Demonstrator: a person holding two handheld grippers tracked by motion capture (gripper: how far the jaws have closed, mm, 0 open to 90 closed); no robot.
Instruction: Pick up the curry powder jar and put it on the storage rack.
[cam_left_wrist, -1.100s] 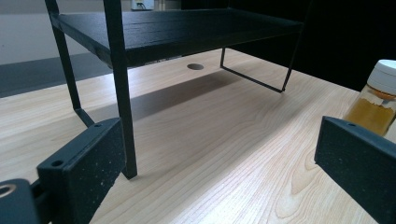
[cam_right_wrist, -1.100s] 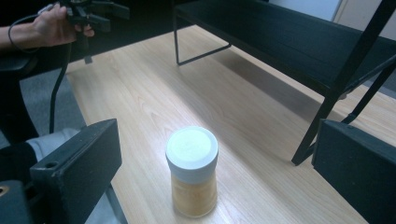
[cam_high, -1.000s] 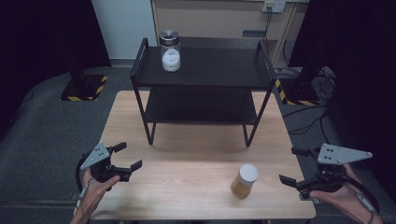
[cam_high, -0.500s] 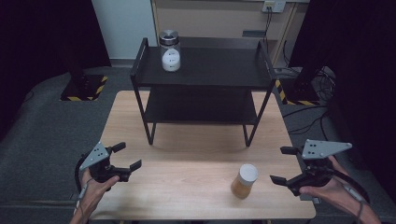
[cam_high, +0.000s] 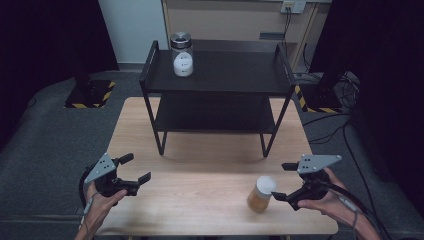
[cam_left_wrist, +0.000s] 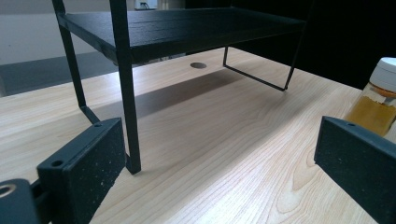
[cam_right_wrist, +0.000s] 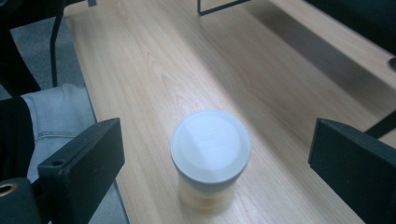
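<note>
Jaws on your right gripper (cam_high: 283, 181) stand wide apart, holding nothing, with the jar (cam_high: 262, 193) just left of them on the near right part of the wooden table (cam_high: 200, 160). Your right hand (cam_high: 320, 197) comes in low from the near right corner, forearm angled inward, the gripper's grey three-cornered plate on top and the black jaws pointing left toward the jar. In the right gripper view the jar (cam_right_wrist: 210, 156) stands upright between the two jaws without touching either; you look down on its round, smooth white lid, slightly blurred, with a clear wall below and yellow-brown contents showing through.

Your left gripper (cam_high: 135, 170) sits near the near left edge of the table, your left hand (cam_high: 102, 197) wrapped round its grip, its jaws likewise wide and empty, aimed right and a little away from you. Its own view shows matte black, speckled jaw pads low over pale, straight-grained wood, with the jar (cam_left_wrist: 376, 100) off at the far right.

At the far middle of the table stands a black two-tier shelf (cam_high: 215, 100) on thin, square metal legs, with flat dark boards. On its top board, far left, a clear glass jar (cam_high: 182, 54) with a silvery lid stands upright, holding something white.
</note>
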